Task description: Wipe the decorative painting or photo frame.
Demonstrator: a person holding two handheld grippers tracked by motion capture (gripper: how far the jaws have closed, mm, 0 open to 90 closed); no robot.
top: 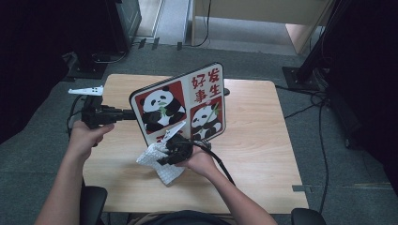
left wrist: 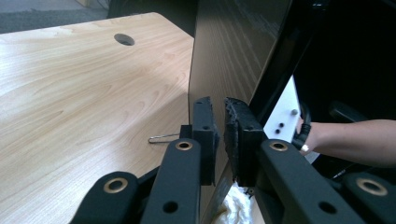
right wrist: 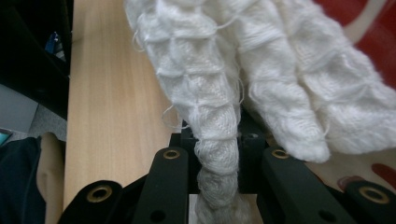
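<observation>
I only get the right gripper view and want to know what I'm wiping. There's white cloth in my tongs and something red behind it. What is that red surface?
Observer: It's a panda board, printed with pandas on red panels, standing tilted on the wooden table.
Operator: Is anything steadying it?
Observer: Yes. In the high view the left tongs have the board's left edge between them.
Operator: Where on the board is my cloth?
Observer: The white cloth, gripped in the right tongs, sits at the board's lower edge, below the left panda panel.
</observation>
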